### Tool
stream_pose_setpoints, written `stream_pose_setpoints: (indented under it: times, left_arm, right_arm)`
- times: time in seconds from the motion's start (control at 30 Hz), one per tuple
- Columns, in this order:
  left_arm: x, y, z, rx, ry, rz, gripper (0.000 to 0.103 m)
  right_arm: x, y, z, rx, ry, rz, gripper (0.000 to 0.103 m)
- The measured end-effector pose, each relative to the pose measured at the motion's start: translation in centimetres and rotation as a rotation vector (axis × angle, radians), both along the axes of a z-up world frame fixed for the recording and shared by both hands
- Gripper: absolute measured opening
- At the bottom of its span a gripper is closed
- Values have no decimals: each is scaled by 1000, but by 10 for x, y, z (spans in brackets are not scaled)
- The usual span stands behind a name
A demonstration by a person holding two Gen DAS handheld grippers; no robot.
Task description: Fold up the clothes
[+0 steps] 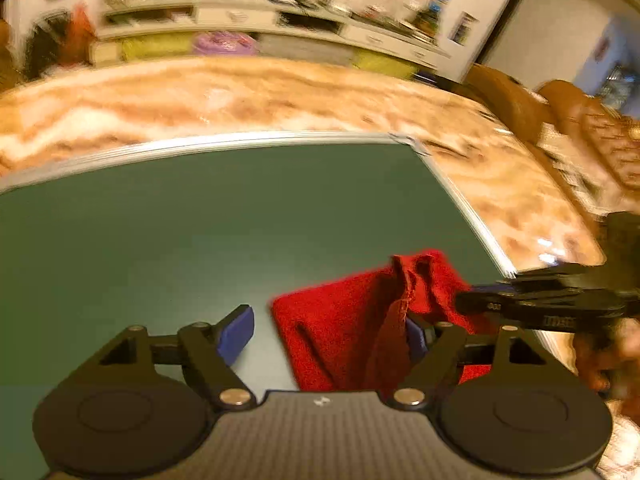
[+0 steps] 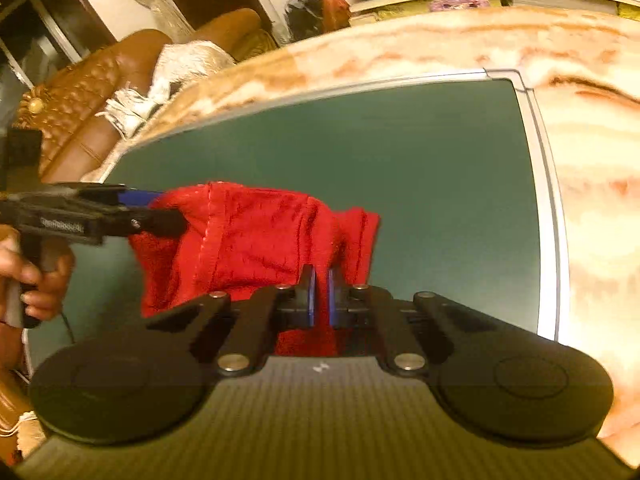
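The left hand-held gripper (image 1: 334,334) has its blue pads spread wide apart, and the red cloth (image 1: 360,328) hangs in front of its right pad, hiding part of it. The right hand-held gripper (image 2: 320,296) has its blue pads pinched close on a fold of the red cloth (image 2: 256,240), which is bunched up and lifted over the green mat (image 2: 360,140) on the marbled surface (image 2: 592,160). White writing on the side of each gripper's black body is too blurry to read, and the far shelves (image 1: 260,16) are a smear in the left view.
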State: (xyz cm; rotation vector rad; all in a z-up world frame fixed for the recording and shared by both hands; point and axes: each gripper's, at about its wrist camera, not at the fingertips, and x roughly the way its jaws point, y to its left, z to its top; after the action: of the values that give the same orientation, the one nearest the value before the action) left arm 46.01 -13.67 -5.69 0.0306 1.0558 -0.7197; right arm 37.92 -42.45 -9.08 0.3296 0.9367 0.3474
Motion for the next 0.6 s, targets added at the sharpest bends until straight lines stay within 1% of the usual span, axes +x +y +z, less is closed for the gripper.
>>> stream_pose_setpoints:
  times: [0.03, 0.07, 0.1, 0.17, 0.27, 0.37, 0.4, 0.43, 0.47, 0.53, 0.57, 0.6]
  left_arm:
    - [1, 0, 3, 32, -17, -11, 81]
    - [-1, -3, 9, 120, -96, 5, 82]
    - [-2, -2, 15, 166, -152, 21, 84]
    - [1, 10, 27, 98, -169, 56, 84]
    - [8, 30, 35, 49, -166, 163, 84]
    - [-1, 32, 27, 66, -154, 164, 84]
    - [-7, 29, 22, 73, -153, 149, 84]
    - [-16, 23, 16, 88, -156, 126, 84]
    - [-23, 17, 11, 104, -160, 107, 84]
    - [-31, 4, 1, 142, -168, 97, 84]
    - [-35, -3, -5, 162, -172, 96, 84]
    - [-37, -9, -12, 185, -176, 100, 84]
  right_arm:
    - [0, 1, -3, -3, 3, -8, 8]
    - [-1, 0, -4, -3, 2, -13, 8]
    - [-3, -1, -4, -3, -2, -16, 8]
    - [-4, 2, -4, -16, -8, -24, 8]
    - [-5, 6, -4, -31, -12, -44, 8]
    - [-6, 11, -3, -54, -23, -75, 9]
    - [-7, 13, -2, -61, -24, -88, 11]
    - [-8, 16, -1, -75, -27, -102, 15]
    - [-9, 19, 1, -104, -39, -115, 18]
    - [-15, 27, 11, -177, -108, -139, 28]
    - [-17, 30, 16, -199, -142, -143, 29]
    - [-18, 33, 20, -194, -160, -130, 29]
